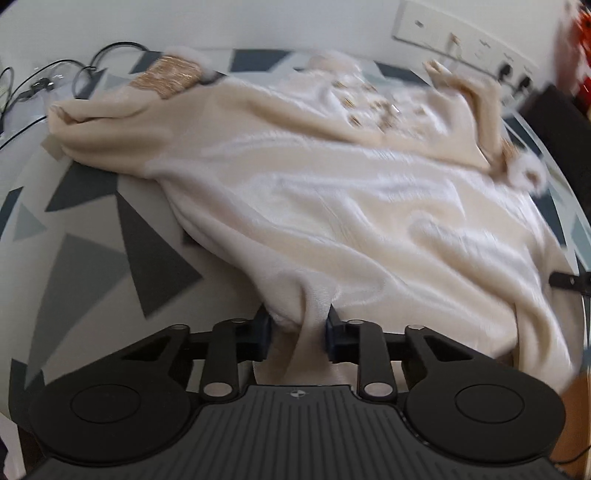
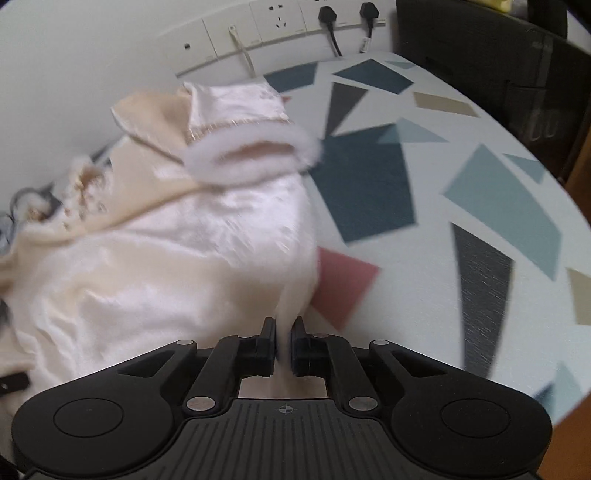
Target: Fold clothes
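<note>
At the far left of the left wrist view we see black cables [image 1: 55,77] looping on the bench [image 1: 85,258], whose pale top carries grey and dark blue angular patches. Next comes the cream garment [image 1: 332,192], a soft, shiny top spread across the bench, rumpled in long folds. Its left sleeve [image 1: 122,110] lies bunched toward the far left edge, ending in a gold-banded cuff [image 1: 170,75]. Gold decoration [image 1: 373,107] speckles the chest area further right, and the other sleeve [image 1: 476,110] runs down to a fluffy white cuff [image 1: 524,173]. At the bottom centre, our left tool [image 1: 298,325] is clamped on a bunched fold of the garment's near hem, the fabric pinched between both fingers. White wall sockets [image 1: 461,37] sit at upper right.

In the right wrist view, the garment [image 2: 155,266] fills the left half, with a fluffy white cuff [image 2: 255,155] raised above the fabric. Our right tool [image 2: 283,332] has its fingers nearly together, gripping a thin ridge of the garment's edge. To the right the bench [image 2: 424,280] lies bare, patterned with blue, grey, tan and pink shapes. Wall sockets [image 2: 280,22] with two black plugs [image 2: 347,11] sit along the top, and a dark chair [image 2: 498,74] stands at far right.
</note>
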The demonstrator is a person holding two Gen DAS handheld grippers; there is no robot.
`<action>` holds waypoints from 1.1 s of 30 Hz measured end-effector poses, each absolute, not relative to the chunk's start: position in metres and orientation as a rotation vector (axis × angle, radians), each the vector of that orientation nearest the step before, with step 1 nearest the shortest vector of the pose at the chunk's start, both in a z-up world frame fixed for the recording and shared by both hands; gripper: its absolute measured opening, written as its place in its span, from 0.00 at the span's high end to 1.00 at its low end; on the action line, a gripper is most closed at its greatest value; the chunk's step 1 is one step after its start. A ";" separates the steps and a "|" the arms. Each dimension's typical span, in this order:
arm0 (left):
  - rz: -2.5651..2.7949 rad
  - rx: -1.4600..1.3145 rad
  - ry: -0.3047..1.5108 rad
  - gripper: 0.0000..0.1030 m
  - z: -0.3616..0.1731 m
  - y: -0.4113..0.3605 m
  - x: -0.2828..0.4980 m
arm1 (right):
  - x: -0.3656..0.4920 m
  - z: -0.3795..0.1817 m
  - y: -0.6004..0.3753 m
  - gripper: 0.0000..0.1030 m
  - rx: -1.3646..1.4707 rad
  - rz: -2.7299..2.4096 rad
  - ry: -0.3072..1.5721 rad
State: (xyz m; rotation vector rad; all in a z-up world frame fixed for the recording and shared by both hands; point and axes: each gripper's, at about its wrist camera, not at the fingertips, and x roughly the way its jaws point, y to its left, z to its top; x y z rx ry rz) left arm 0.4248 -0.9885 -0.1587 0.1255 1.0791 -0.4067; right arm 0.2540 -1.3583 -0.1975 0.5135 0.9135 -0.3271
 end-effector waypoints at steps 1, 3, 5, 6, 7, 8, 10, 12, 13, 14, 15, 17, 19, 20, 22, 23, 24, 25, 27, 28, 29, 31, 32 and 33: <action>-0.398 0.130 1.074 0.75 -0.160 -0.990 0.432 | 0.262 -0.196 -1.359 0.94 0.513 -0.319 0.900; -0.386 0.156 1.043 0.75 -0.163 -0.998 0.451 | 0.282 -0.193 -1.360 0.94 0.487 -0.309 0.882; -0.373 0.183 1.009 0.75 -0.167 -1.007 0.470 | 0.305 -0.192 -1.360 0.94 0.446 -0.302 0.871; -0.368 0.200 0.991 0.75 -0.168 -1.016 0.483 | 0.317 -0.194 -1.360 0.94 0.425 -0.306 0.866; -0.360 0.212 0.964 0.75 -0.167 -1.026 0.497 | 0.330 -0.195 -1.361 0.94 0.404 -0.311 0.861; -0.352 0.221 0.940 0.75 -0.167 -1.034 0.510 | 0.342 -0.195 -1.362 0.94 0.381 -0.322 0.853; -0.338 0.220 0.900 0.72 -0.165 -1.047 0.536 | 0.364 -0.193 -1.366 0.94 0.349 -0.349 0.822; -0.358 0.205 0.895 0.67 -0.159 -1.048 0.546 | 0.378 -0.190 -1.372 0.93 0.372 -0.370 0.792; -0.378 0.209 0.885 0.57 -0.154 -1.045 0.544 | 0.382 -0.188 -1.374 0.87 0.389 -0.378 0.791; -0.399 0.213 0.875 0.50 -0.150 -1.043 0.543 | 0.383 -0.186 -1.375 0.81 0.399 -0.369 0.797; -0.419 0.217 0.865 0.32 -0.145 -1.040 0.541 | 0.383 -0.184 -1.375 0.71 0.403 -0.357 0.801; -0.457 0.239 0.808 0.16 -0.141 -1.027 0.528 | 0.373 -0.179 -1.370 0.64 0.374 -0.313 0.792; -0.509 0.264 0.808 0.16 -0.145 -1.013 0.516 | 0.357 -0.177 -1.365 0.55 0.342 -0.290 0.799; -0.542 0.271 0.823 0.16 -0.149 -1.006 0.512 | 0.348 -0.177 -1.364 0.51 0.337 -0.282 0.805; -0.594 0.300 0.851 0.16 -0.158 -0.997 0.505 | 0.330 -0.181 -1.366 0.47 0.347 -0.286 0.820; -0.607 0.333 0.857 0.16 -0.163 -0.996 0.501 | 0.322 -0.184 -1.367 0.46 0.350 -0.294 0.829; -0.619 0.367 0.863 0.16 -0.169 -0.996 0.496 | 0.313 -0.187 -1.368 0.46 0.352 -0.302 0.839; -0.621 0.404 0.848 0.16 -0.172 -0.998 0.492 | 0.306 -0.191 -1.370 0.45 0.356 -0.313 0.849; -0.621 0.477 0.808 0.16 -0.179 -1.004 0.484 | 0.296 -0.197 -1.379 0.44 0.407 -0.370 0.856; -0.620 0.500 0.790 0.16 -0.181 -1.008 0.482 | 0.291 -0.200 -1.384 0.42 0.442 -0.400 0.856; -0.621 0.512 0.775 0.16 -0.184 -1.013 0.483 | 0.286 -0.203 -1.387 0.40 0.477 -0.427 0.855; -0.622 0.529 0.744 0.16 -0.187 -1.022 0.485 | 0.276 -0.207 -1.388 0.39 0.532 -0.453 0.850; -0.622 0.535 0.725 0.16 -0.188 -1.026 0.486 | 0.273 -0.208 -1.382 0.39 0.524 -0.443 0.854; -0.633 0.542 0.717 0.16 -0.189 -1.029 0.486 | 0.269 -0.208 -1.377 0.39 0.515 -0.432 0.859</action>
